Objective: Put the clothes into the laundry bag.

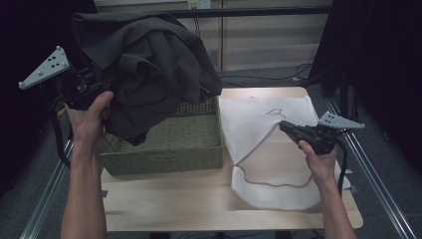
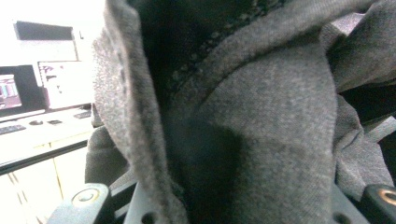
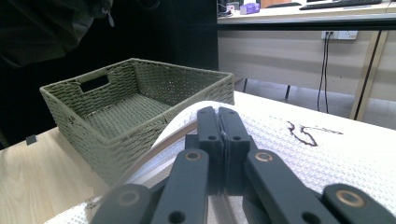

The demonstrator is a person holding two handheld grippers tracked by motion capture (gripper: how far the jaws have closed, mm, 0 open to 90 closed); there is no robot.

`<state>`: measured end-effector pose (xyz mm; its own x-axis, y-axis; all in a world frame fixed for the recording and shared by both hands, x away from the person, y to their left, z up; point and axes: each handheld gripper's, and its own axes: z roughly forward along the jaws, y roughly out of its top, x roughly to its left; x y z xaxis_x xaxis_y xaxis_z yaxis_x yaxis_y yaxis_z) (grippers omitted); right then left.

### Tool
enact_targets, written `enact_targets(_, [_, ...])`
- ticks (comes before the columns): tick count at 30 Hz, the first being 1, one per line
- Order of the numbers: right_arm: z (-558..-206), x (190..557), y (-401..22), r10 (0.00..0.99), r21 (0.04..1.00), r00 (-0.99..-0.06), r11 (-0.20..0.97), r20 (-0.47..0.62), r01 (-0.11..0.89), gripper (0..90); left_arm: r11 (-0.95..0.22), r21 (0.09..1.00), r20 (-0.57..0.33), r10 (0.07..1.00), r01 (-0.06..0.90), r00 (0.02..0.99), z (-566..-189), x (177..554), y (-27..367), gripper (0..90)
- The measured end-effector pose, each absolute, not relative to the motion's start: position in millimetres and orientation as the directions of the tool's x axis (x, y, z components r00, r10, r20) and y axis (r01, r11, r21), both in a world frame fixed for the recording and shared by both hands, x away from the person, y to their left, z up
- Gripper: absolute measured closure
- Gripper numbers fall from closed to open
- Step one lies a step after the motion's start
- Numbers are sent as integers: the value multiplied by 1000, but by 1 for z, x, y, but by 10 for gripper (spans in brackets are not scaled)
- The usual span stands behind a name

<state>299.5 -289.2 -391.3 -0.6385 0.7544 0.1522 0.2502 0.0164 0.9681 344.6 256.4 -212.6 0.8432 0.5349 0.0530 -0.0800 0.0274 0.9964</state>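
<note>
1. Hanging crumpled in the frame's upper left, the dark grey garment (image 1: 149, 64) droops over the green woven basket (image 1: 169, 149).
2. Left gripper (image 1: 107, 84) pinches its thick knit folds.
3. Right gripper (image 1: 287, 127), jaws pressed together, sits over the white cloth (image 1: 259, 124).

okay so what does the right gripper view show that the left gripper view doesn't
The right gripper view has the woven basket, the white garment with a dark mark on the wooden table, and the right gripper with its jaws pressed together on the garment's edge. The left gripper view has a close look at the grey cloth, plus monitors behind. Both include desks in the background.
</note>
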Motion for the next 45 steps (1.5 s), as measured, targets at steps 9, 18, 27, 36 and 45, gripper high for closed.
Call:
enact_targets(9, [-391, 299, -288, 755, 968, -638, 18, 150, 250, 893, 17, 995, 77, 470, -96, 879, -214, 332, 231, 706])
enact_targets(18, [-389, 299, -286, 752, 968, -643, 27, 145, 250, 893, 14, 995, 84, 401, -98, 912, -212, 320, 205, 706])
enact_targets(27, [-385, 301, -282, 750, 968, -648, 44, 132, 248, 893, 31, 994, 90, 344, -107, 935, -211, 311, 173, 707])
enact_targets(36, [-380, 301, -281, 748, 968, -651, 45, 131, 246, 893, 50, 993, 90, 274, -108, 957, -223, 294, 143, 707])
enact_targets(45, [-377, 294, -284, 749, 969, -650, 46, 126, 242, 893, 63, 997, 28, 195, -41, 980, -250, 282, 122, 708])
